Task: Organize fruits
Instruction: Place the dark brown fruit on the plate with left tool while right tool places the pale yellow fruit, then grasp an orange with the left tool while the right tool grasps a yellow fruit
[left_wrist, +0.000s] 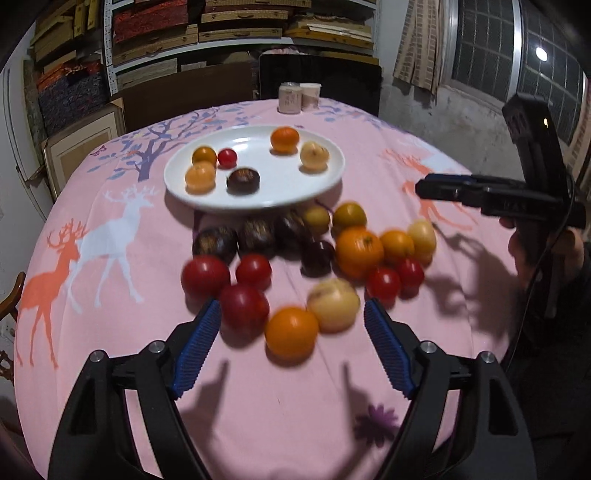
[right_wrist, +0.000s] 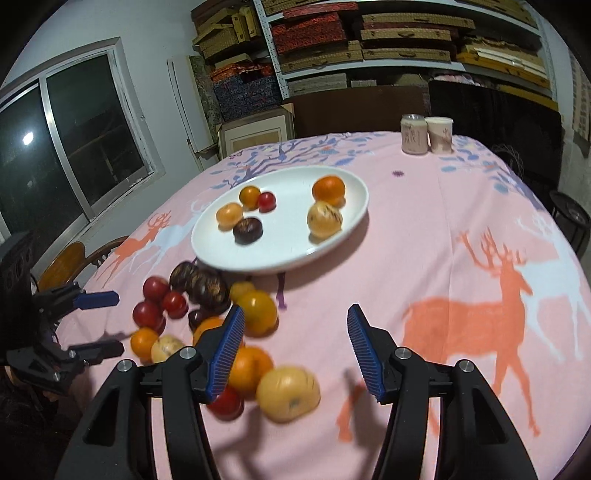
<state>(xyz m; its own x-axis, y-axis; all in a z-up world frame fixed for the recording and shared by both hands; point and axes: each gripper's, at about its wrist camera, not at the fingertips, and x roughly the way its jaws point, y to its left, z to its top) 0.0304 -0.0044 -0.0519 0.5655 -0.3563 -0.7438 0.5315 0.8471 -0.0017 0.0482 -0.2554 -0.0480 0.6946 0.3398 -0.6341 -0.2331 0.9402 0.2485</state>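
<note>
Left gripper (left_wrist: 291, 334), low in the frame, jaws spread wide with blue ribbed pads (left_wrist: 199, 347) clear of everything; nothing clamped. Between the pads and just beyond them: an orange (left_wrist: 291, 332), round and glossy, a pale yellow fruit (left_wrist: 333, 304) with faint speckles touching it, and a dark red fruit (left_wrist: 244, 306) close to the left pad. Further up the frame, a loose pile of fruit (left_wrist: 306, 247) on the pink tablecloth (left_wrist: 110, 332): red ones on the left, near-black mottled ones behind them, oranges and yellow ones to the right. All slightly blurred.

Right gripper (right_wrist: 295, 347), low centre of its own view, jaws also apart and empty, bare cloth between them. Just left of its left pad, an orange and a yellow fruit (right_wrist: 288, 393) lying against each other, a red one partly hidden under the finger.

Above the pile, mid-frame, a white plate (left_wrist: 295, 184) carrying six pieces well spaced: three orange, one small red, one dark, one pale yellow. At the far table edge, two cups (left_wrist: 299, 96) side by side. Behind, shelves (left_wrist: 240, 33) stacked with flat boxes.
</note>
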